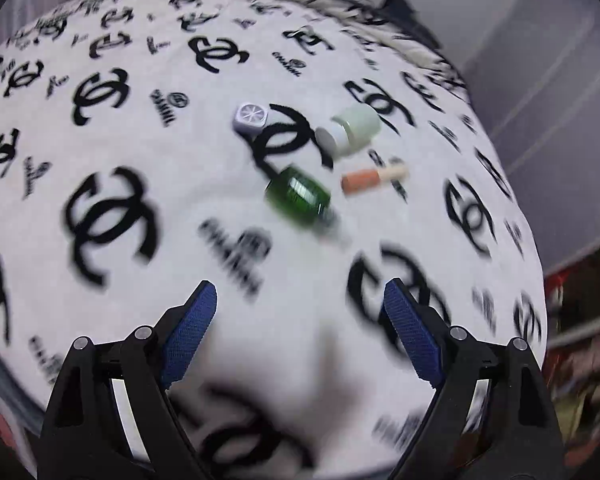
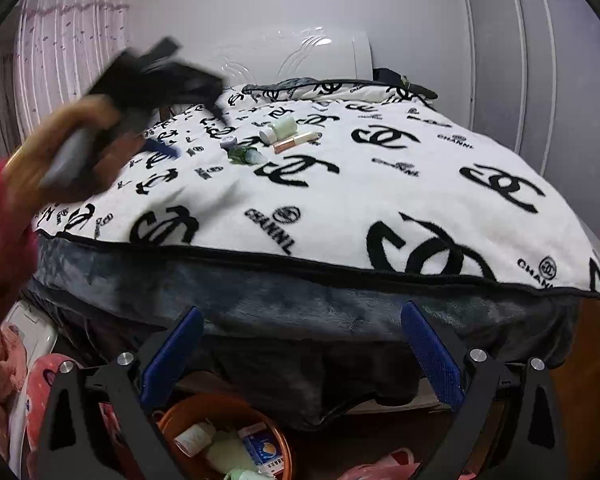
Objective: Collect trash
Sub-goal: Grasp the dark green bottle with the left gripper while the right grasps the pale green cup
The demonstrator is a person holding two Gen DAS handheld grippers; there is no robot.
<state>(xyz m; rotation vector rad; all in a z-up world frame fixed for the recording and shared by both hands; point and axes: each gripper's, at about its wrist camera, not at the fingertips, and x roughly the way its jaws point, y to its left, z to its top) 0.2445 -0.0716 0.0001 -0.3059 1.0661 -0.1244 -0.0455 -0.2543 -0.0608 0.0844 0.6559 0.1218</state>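
Several trash items lie together on the white logo blanket (image 1: 100,208) of the bed: a green bottle (image 1: 298,194), a pale green jar (image 1: 350,130) on its side, an orange tube (image 1: 374,178) and a small lavender cube (image 1: 250,119). My left gripper (image 1: 300,300) is open and empty, above the blanket short of the green bottle. It shows blurred in the right wrist view (image 2: 168,152). My right gripper (image 2: 302,324) is open and empty, off the bed's foot, above an orange bin (image 2: 278,430) holding trash. The same items show far off (image 2: 278,136).
The bed's grey skirt (image 2: 260,292) faces the right gripper. A white headboard (image 2: 300,56) and grey wardrobe doors (image 2: 520,80) stand behind. Pink curtains (image 2: 68,40) hang at left. Pink cloth (image 2: 4,368) and a pink bag (image 2: 380,468) lie on the floor near the bin.
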